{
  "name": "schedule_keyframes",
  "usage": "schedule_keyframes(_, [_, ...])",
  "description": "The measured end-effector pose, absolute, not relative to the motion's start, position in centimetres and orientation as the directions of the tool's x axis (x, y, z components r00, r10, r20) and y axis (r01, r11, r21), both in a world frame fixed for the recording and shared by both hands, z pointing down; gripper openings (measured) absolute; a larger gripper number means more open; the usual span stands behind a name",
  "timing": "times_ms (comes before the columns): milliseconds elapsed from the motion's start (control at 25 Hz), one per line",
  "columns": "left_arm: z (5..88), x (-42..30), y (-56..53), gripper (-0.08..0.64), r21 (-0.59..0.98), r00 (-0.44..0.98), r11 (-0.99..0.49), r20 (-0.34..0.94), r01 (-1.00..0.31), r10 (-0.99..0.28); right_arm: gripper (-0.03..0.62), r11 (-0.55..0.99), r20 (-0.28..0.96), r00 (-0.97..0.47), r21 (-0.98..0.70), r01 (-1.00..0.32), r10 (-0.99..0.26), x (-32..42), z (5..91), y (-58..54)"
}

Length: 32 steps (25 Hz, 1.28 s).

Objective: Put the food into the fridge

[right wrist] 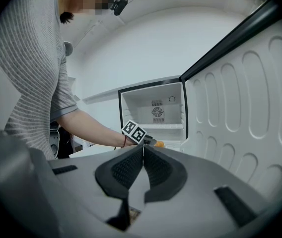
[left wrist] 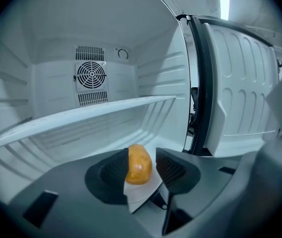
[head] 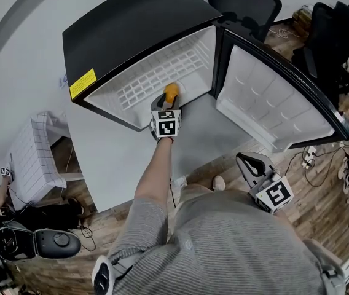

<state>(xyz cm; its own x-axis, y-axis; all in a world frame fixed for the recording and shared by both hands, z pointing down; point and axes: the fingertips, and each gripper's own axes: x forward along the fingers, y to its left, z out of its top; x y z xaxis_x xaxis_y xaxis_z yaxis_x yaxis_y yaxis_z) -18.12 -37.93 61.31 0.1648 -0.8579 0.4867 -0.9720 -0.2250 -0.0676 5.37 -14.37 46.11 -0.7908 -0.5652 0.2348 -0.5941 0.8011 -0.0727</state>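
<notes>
The fridge (head: 131,23) stands open and the potato (left wrist: 139,164) has reached its mouth, low down under the glass shelf (left wrist: 81,114), seemingly resting on the white fridge floor (left wrist: 71,140). What remains, by my judgement, is letting it go and shutting the door (head: 273,97). The potato sits between the tips of the left hand-held gripper (left wrist: 142,157), whose half-open jaws show a sliver of gap at the right pad. The right hand-held gripper (right wrist: 142,150) is closed, empty and well apart.

Door (head: 273,97) wide open; shelf (left wrist: 81,115) crosses fridge (head: 131,29)
</notes>
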Motion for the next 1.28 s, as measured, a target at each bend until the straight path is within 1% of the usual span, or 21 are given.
schedule_keyframes(120, [61.1,-18.7,-37.7,0.123,-0.077,0.134,-0.196,0.487,-0.978,-0.863,0.012,0.802,0.234,-0.792,-0.072,-0.593,-0.564,5.5,46.2,-14.2])
schedule_keyframes(200, [60.7,-19.0,-37.5,0.054,-0.085,0.114,-0.176,0.484,-0.981,-0.867,0.012,0.799,0.234,-0.79,-0.074,-0.596,-0.567,5.7,46.2,-14.1])
schedule_keyframes(280, [60.5,-19.2,-37.4,0.017,-0.092,0.101,-0.165,0.482,-0.982,-0.87,0.012,0.797,0.235,-0.787,-0.074,-0.599,-0.57,5.9,46.2,-14.0])
schedule_keyframes(760, [60.3,-19.6,-36.4,0.012,-0.089,0.102,-0.163,0.474,-0.983,-0.874,0.012,0.808,0.223,-0.799,-0.07,-0.585,-0.559,5.4,46.0,-13.8])
schedule_keyframes(960, [59.0,-18.6,-34.7,0.012,-0.053,0.136,-0.178,0.445,-0.983,-0.885,0.012,0.814,0.214,-0.808,-0.08,-0.575,-0.55,5.2,46.0,-13.7])
schedule_keyframes(1120, [58.4,-17.2,-32.8,0.012,-0.03,0.164,-0.195,0.427,-0.98,-0.889,0.012,0.797,0.212,-0.791,-0.077,-0.599,-0.574,5.5,45.5,-14.4])
schedule_keyframes(1280, [57.6,-15.8,-30.8,0.012,-0.012,0.193,-0.216,0.404,-0.976,-0.894,0.012,0.815,0.191,-0.811,-0.079,-0.575,-0.553,5.4,45.7,-14.3])
